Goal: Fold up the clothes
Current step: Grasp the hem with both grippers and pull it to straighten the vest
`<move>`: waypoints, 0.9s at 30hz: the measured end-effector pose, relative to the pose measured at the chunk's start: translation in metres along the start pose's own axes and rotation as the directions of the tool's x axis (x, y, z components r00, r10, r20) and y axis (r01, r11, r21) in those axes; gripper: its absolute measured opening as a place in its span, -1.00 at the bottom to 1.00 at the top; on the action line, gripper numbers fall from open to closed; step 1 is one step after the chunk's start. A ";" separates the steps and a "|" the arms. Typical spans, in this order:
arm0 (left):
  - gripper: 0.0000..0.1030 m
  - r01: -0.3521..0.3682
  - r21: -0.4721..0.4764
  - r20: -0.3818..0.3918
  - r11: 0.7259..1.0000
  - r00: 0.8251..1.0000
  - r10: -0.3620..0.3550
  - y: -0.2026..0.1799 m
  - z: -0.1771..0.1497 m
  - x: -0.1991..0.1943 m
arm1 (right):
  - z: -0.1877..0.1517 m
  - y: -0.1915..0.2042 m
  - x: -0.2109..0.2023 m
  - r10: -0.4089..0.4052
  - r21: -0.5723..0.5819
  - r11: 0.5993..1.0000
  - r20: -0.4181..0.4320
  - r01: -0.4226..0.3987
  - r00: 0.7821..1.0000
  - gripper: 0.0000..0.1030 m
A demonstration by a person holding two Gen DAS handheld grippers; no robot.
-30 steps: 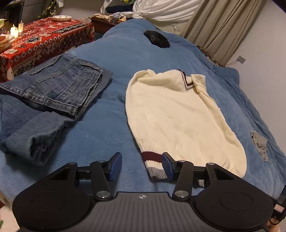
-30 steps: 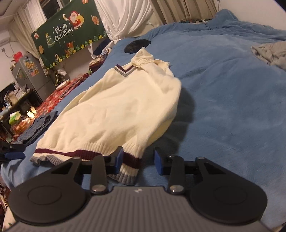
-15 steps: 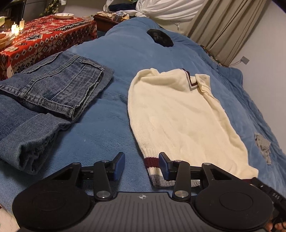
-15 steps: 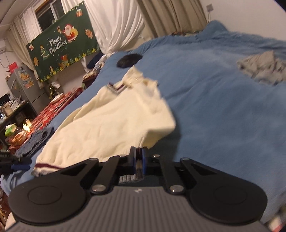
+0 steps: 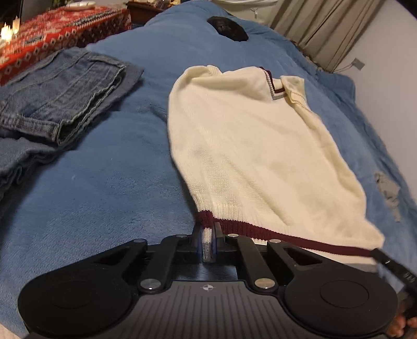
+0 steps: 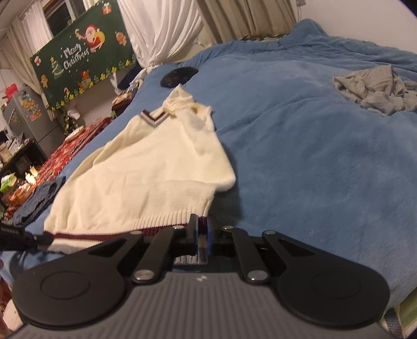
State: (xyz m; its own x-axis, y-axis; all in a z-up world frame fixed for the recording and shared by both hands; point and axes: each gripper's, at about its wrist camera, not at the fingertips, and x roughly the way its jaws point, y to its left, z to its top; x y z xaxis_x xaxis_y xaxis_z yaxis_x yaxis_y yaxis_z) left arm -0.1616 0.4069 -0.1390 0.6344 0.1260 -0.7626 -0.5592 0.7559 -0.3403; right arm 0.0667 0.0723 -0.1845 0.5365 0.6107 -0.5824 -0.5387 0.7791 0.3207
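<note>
A cream knitted sweater (image 5: 250,146) lies spread on a blue blanket (image 5: 109,187) that covers the bed, its V-neck collar at the far end and its ribbed hem, banded in maroon and grey, at the near end. The left gripper (image 5: 207,243) has just been closing and now clenches one corner of that hem, the knit squeezed between its blue pads. The right gripper (image 6: 201,236) grips the other hem corner, its jaws pressed together on the maroon and grey ribbing. Between the 2 corners the hem runs as a taut maroon line, raised a little off the blanket, while the rest of the sweater rests on the bed.

In the left wrist view a stack of folded jeans (image 5: 60,104) sits on the blanket to the left of the sweater, apart from it. A dark object (image 5: 229,24) lies beyond the collar; what it is cannot be told. A crumpled grey garment (image 6: 378,88) lies well apart on the right side of the bed. A table with a red patterned cloth (image 5: 60,34) stands beside the bed, and a green Christmas banner (image 6: 83,54) hangs on the far wall
</note>
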 end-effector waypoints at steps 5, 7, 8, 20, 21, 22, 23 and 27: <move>-0.88 -0.016 0.023 0.095 1.000 0.995 0.014 -0.006 0.002 -0.050 | 0.021 -0.010 -0.025 0.011 0.028 1.000 0.010 -0.011 1.000 -0.89; -0.88 0.015 0.000 0.116 1.000 0.993 -0.015 -0.005 0.000 -0.074 | 0.029 -0.014 -0.042 0.016 0.034 0.999 0.014 -0.016 1.000 -0.89; -0.88 0.040 -0.012 0.124 0.999 0.992 -0.038 -0.004 -0.002 -0.086 | 0.031 -0.016 -0.053 0.014 0.025 1.000 0.018 -0.015 1.000 -0.89; -0.87 -0.125 0.039 -0.027 0.991 0.992 0.126 -0.014 -0.074 -0.053 | -0.006 -0.071 -0.081 -0.102 0.042 0.993 -0.139 0.109 0.985 -0.97; -0.88 -0.122 0.031 -0.022 0.992 0.992 0.122 -0.013 -0.075 -0.056 | -0.008 -0.073 -0.083 -0.104 0.050 0.992 -0.138 0.112 0.985 -1.00; -0.88 -0.107 0.025 -0.002 0.994 0.994 0.107 -0.013 -0.075 -0.064 | -0.007 -0.072 -0.092 -0.132 0.036 0.990 -0.119 0.137 0.984 -1.00; -0.88 -0.103 0.022 0.025 0.994 0.994 0.103 -0.015 -0.072 -0.076 | -0.005 -0.071 -0.103 -0.165 0.018 0.986 -0.094 0.167 0.982 -1.00; -0.91 -0.056 0.021 0.077 0.998 0.996 0.054 -0.018 -0.063 -0.105 | 0.003 -0.081 -0.132 -0.112 0.087 0.989 -0.086 0.120 0.990 -1.00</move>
State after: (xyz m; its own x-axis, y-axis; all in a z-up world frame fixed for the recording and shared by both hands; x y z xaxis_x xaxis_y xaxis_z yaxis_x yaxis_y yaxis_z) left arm -0.2523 0.3395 -0.0874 0.6428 0.2159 -0.7350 -0.5826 0.7608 -0.2860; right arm 0.0414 -0.0708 -0.1318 0.5360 0.5048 -0.6767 -0.4119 0.8560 0.3124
